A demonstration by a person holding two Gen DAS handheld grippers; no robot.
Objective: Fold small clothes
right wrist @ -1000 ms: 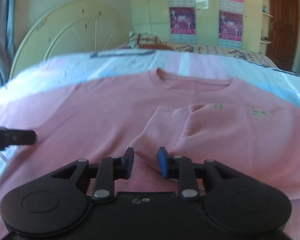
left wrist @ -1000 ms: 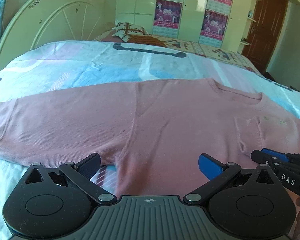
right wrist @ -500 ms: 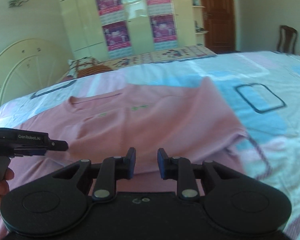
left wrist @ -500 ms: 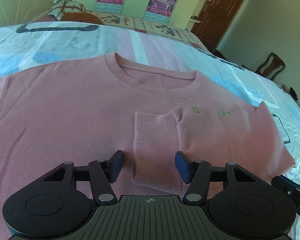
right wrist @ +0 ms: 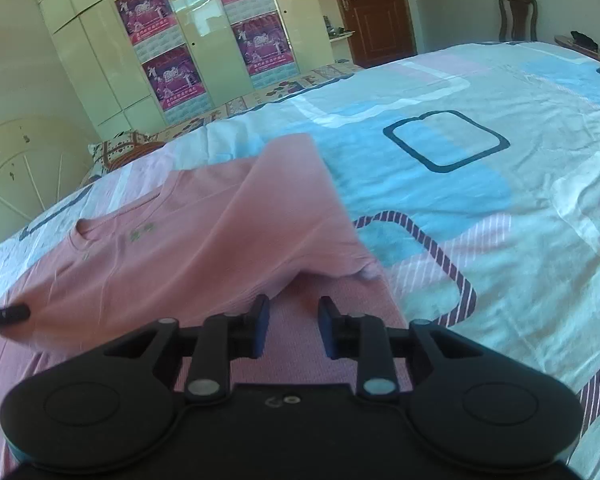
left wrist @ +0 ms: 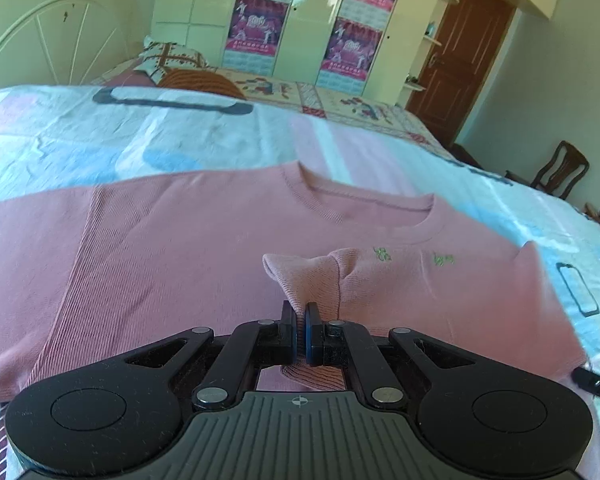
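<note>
A pink sweater (left wrist: 180,240) lies flat on the bed, its right sleeve folded in across the chest. My left gripper (left wrist: 300,332) is shut on that sleeve's cuff (left wrist: 300,276), which bunches up just beyond the pads. In the right wrist view the sweater (right wrist: 180,248) spreads to the left, its folded side raised in a ridge. My right gripper (right wrist: 292,328) hovers over the sweater's lower right part. Its jaws are opening, with fabric below them and nothing pinched. The left gripper's tip (right wrist: 4,314) shows at the left edge there.
The patterned bed sheet (right wrist: 500,240) stretches wide to the right of the sweater. A pillow (left wrist: 172,60) and the white headboard (left wrist: 40,32) stand at the far end. Beyond are wardrobes with posters (left wrist: 256,28), a brown door (left wrist: 468,52) and a chair (left wrist: 560,168).
My left gripper went from wide open to shut on the folded sleeve's cuff, and the cuff bunched up. My right gripper swung to the sweater's right side and its jaws widened.
</note>
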